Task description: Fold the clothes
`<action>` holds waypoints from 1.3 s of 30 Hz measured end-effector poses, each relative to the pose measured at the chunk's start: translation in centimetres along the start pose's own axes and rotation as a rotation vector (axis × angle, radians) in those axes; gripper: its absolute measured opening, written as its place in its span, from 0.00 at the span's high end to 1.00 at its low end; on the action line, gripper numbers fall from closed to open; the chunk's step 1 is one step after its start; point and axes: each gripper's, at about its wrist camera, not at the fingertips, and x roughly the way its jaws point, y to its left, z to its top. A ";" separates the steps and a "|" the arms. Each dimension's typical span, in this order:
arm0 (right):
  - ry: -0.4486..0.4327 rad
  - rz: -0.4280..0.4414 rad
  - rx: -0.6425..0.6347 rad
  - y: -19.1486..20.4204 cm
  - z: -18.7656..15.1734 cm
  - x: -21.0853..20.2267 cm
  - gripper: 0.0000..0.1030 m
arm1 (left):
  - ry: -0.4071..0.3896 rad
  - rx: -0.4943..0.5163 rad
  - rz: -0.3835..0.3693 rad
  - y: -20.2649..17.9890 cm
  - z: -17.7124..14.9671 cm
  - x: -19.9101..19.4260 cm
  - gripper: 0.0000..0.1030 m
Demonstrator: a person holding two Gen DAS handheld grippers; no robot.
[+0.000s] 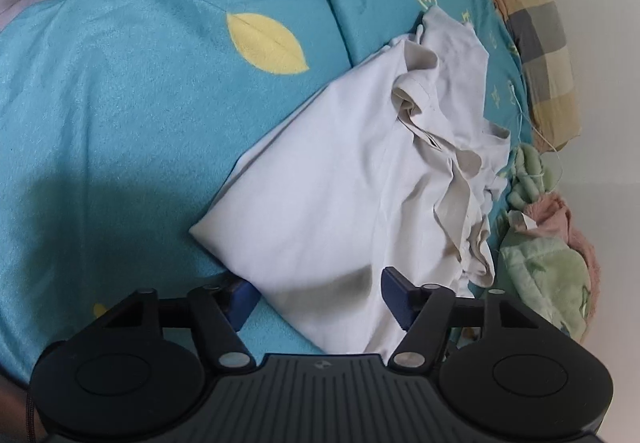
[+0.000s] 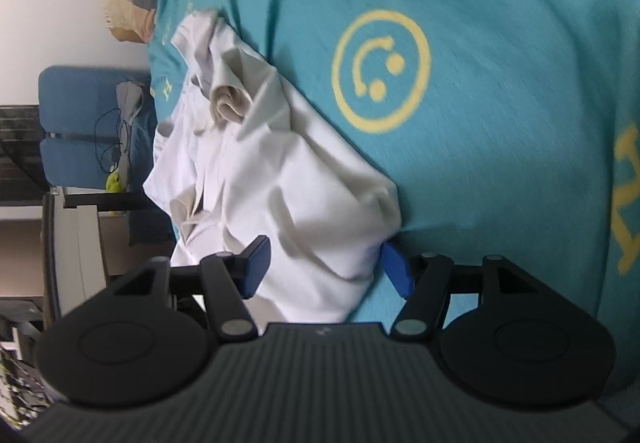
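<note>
A white garment (image 1: 328, 179) lies partly folded on a teal blanket (image 1: 132, 95), smooth on one side and crumpled along the other. In the left wrist view my left gripper (image 1: 318, 297) straddles the garment's near edge. Its blue pads (image 1: 242, 301) stand apart with flat cloth between them, not pinched. In the right wrist view the same white garment (image 2: 280, 171) lies on the teal blanket (image 2: 500, 123). My right gripper (image 2: 326, 271) is open around a bunched corner, with one fingertip (image 2: 256, 263) over the cloth and the other beside it on the blanket.
A checked pillow (image 1: 544, 55) and green and pink soft items (image 1: 548, 267) lie along the bed's far side by a white wall. In the right wrist view a blue chair (image 2: 80, 123) with cables and a desk edge stand beyond the bed.
</note>
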 end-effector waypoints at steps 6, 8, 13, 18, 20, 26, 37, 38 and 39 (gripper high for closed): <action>-0.022 -0.012 -0.057 0.3 0.7 0.2 0.84 | -0.063 0.004 -0.048 -0.2 0.2 -0.9 0.74; -0.030 0.013 -0.070 0.6 0.8 0.0 0.87 | -0.080 0.018 -0.069 -0.5 0.2 -1.6 0.83; -0.063 0.084 -0.105 2.2 0.7 -1.9 0.88 | -0.157 0.085 -0.142 -2.2 0.3 -3.9 0.90; -0.130 0.159 -0.134 4.6 0.4 -6.0 0.90 | -0.231 0.173 -0.213 -5.6 -0.5 -8.2 0.92; -0.157 0.182 -0.148 5.4 0.0 -7.8 0.90 | -0.242 0.201 -0.220 -6.8 -1.2 -9.8 0.92; -0.190 0.222 -0.174 5.7 -2.3 -12.8 0.91 | -0.223 0.193 -0.244 -5.8 -4.4 -14.7 0.93; -0.167 0.244 -0.109 2.0 -7.6 -19.2 0.91 | -0.161 0.110 -0.263 -1.2 -10.1 -20.6 0.93; -0.174 0.245 -0.099 2.3 -7.5 -19.3 0.90 | -0.165 0.109 -0.266 -1.6 -10.0 -20.7 0.93; -0.180 0.246 -0.089 2.7 -7.3 -19.3 0.90 | -0.168 0.102 -0.267 -2.2 -9.6 -20.5 0.93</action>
